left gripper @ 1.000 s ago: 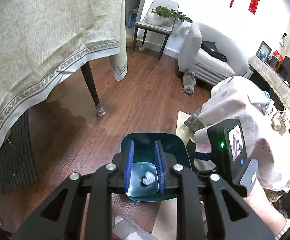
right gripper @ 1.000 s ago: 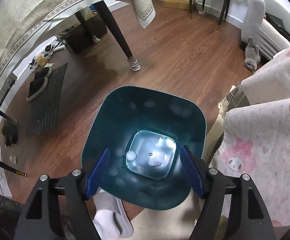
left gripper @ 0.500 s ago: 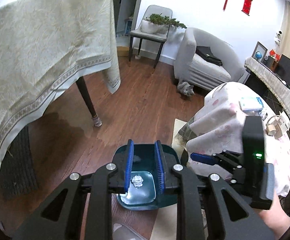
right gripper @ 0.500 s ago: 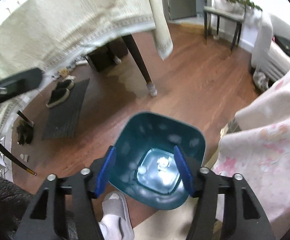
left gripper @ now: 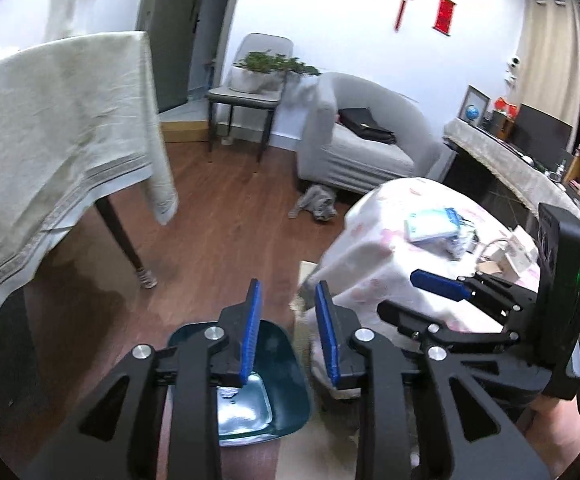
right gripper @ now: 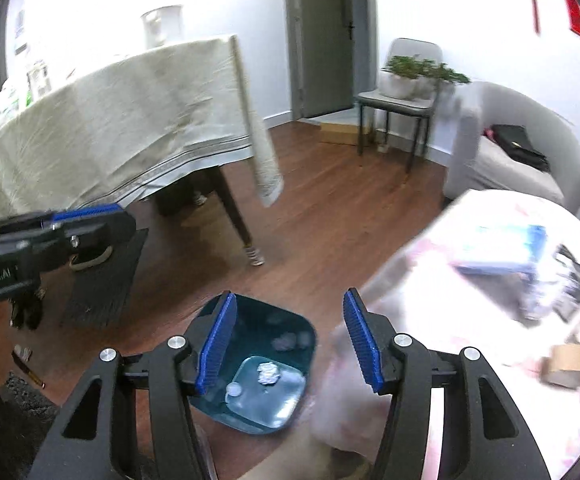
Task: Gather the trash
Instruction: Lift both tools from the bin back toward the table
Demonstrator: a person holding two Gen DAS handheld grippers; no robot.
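Your left gripper has its blue pads set a modest gap apart with nothing between them; only floor and table edge show through. Your right gripper is spread wide, its pads likewise holding nothing. In the left wrist view your right gripper shows off to the right, over the pink-covered table.

The teal bin sits on the wood floor below and slightly left of centre between your right fingers. It is upright, mouth up, so its long axis runs toward the camera and you look straight down to its pale bottom. There a crumpled white wad lies just beyond the left fingertip line, with a small round white piece beside it, closer to the left pad. Neither has a clear long axis.

From the left wrist, the bin lies under and behind your left finger, which covers much of its opening; the trash inside is mostly hidden there.
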